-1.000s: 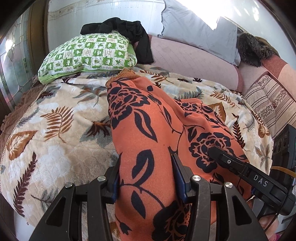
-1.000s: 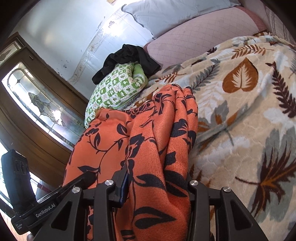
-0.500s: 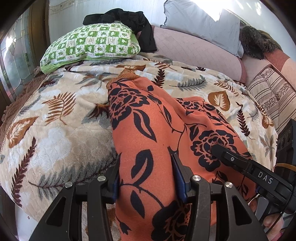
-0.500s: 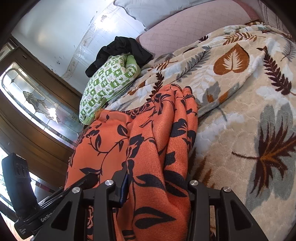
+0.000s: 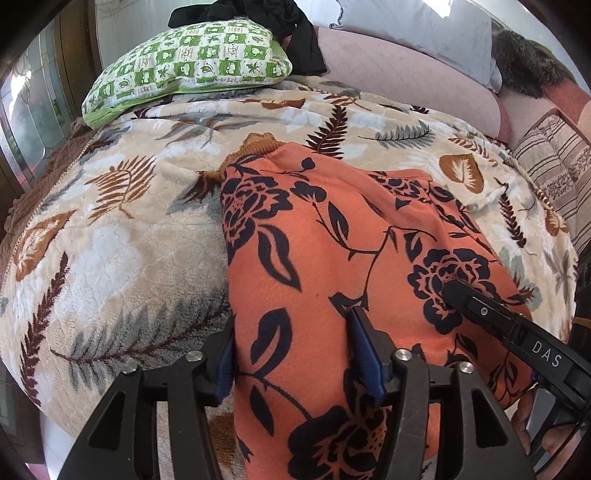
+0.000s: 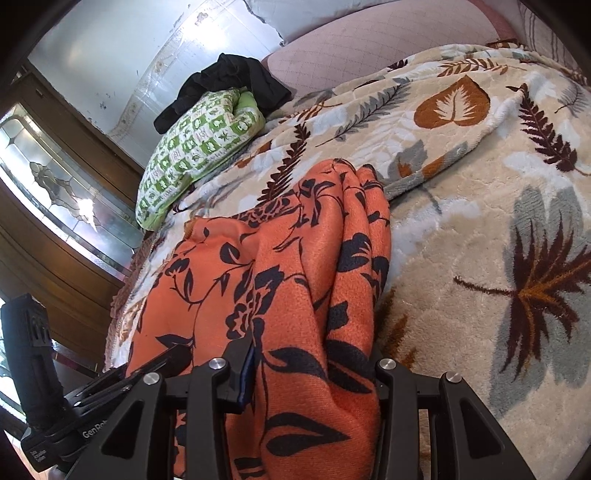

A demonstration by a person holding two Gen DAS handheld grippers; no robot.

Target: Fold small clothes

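An orange garment with black flowers lies stretched over the leaf-patterned blanket on the bed, its ribbed cuff at the far end. My left gripper is shut on the garment's near edge, cloth bunched between its blue pads. My right gripper is shut on the same garment at its near right edge. The right gripper's finger shows at the right of the left wrist view, and the left gripper's body at the lower left of the right wrist view.
A green checked pillow with black clothes on it lies at the far left. A pink bolster and grey pillow line the headboard. A striped cushion is at the right. A wooden glazed door stands left of the bed.
Both grippers have pulled back toward the bed's near edge with the garment, dragging it along the blanket. More blanket now shows between the cuff and the green pillow.
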